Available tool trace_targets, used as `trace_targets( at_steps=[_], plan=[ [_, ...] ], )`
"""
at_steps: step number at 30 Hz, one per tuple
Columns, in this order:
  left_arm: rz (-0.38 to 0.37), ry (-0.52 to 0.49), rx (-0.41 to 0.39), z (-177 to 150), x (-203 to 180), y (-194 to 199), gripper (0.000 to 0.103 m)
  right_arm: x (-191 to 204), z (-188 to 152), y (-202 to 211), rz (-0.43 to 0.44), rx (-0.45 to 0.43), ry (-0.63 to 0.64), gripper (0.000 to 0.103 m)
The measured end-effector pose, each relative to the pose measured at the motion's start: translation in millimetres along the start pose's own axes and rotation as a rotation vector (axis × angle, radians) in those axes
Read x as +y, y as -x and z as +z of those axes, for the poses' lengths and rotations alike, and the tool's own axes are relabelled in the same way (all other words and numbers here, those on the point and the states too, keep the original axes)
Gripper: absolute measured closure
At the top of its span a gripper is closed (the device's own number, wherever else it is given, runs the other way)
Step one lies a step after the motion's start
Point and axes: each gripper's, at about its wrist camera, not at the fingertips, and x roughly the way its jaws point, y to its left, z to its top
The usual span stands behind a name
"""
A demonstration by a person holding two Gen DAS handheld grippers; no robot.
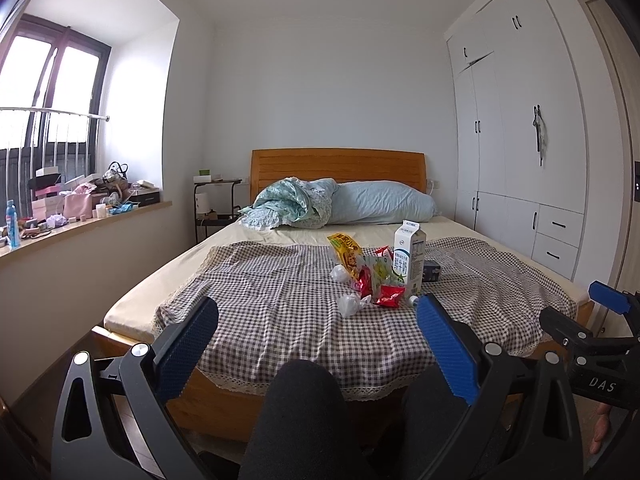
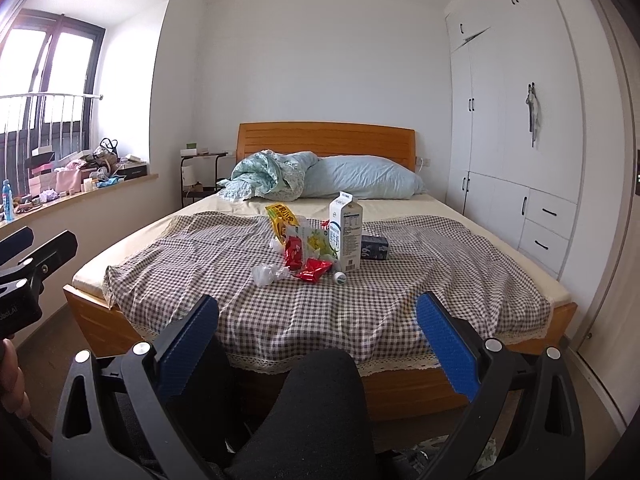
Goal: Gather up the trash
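While both cameras faced the foot of the bed (image 1: 168, 276), the left hand-held gripper (image 1: 316, 320) stood with its blue pads (image 1: 188, 344) spread wide and nothing between them, short of the mattress. The right hand-held gripper (image 2: 318, 316) was likewise spread and empty, held beside the left one, whose side entered the right view at the left edge.

A checked cloth (image 2: 200, 264) covered the near half of the bed. The trash lay in a loose heap near the cloth's middle, well apart from both grippers:
- a milk carton (image 2: 346, 232), upright, at the right of the heap;
- a dark box (image 2: 375, 248), lying just beside the carton on its right;
- a yellow packet (image 2: 281, 220), leaning at the back left;
- a green-and-white packet (image 2: 316, 242), between the yellow packet and the carton;
- red wrappers (image 2: 314, 270), at the front of the heap;
- a crumpled tissue (image 2: 266, 274), left of the red wrappers;
- a small cap (image 2: 340, 278), at the foot of the carton.

A pillow (image 2: 360, 182) and a bunched quilt (image 2: 268, 174) lay against the headboard (image 2: 326, 138). A wardrobe (image 2: 520, 120) filled the right wall, and a cluttered sill (image 2: 80, 196) ran under the window at left.
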Motion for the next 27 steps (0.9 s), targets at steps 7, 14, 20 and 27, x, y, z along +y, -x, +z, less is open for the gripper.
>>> trace_targets(
  at_steps=[7,14,20,27],
  plan=[
    [0.003,-0.015,0.022,1.4,-3.3,-33.0,0.007,-11.4,12.3,-30.6,-0.016,0.026,-0.011,0.008],
    [-0.034,0.008,0.086,2.4,7.2,-95.4,0.007,-22.3,28.8,-90.1,-0.006,0.048,-0.017,0.008],
    [0.001,-0.023,0.120,12.0,15.0,-162.9,0.007,-34.5,44.2,-154.8,0.014,0.098,-0.039,0.008],
    [-0.016,-0.012,0.184,39.0,25.9,-252.0,0.007,-53.7,70.2,-231.7,0.069,0.169,-0.050,0.008]
  ],
)
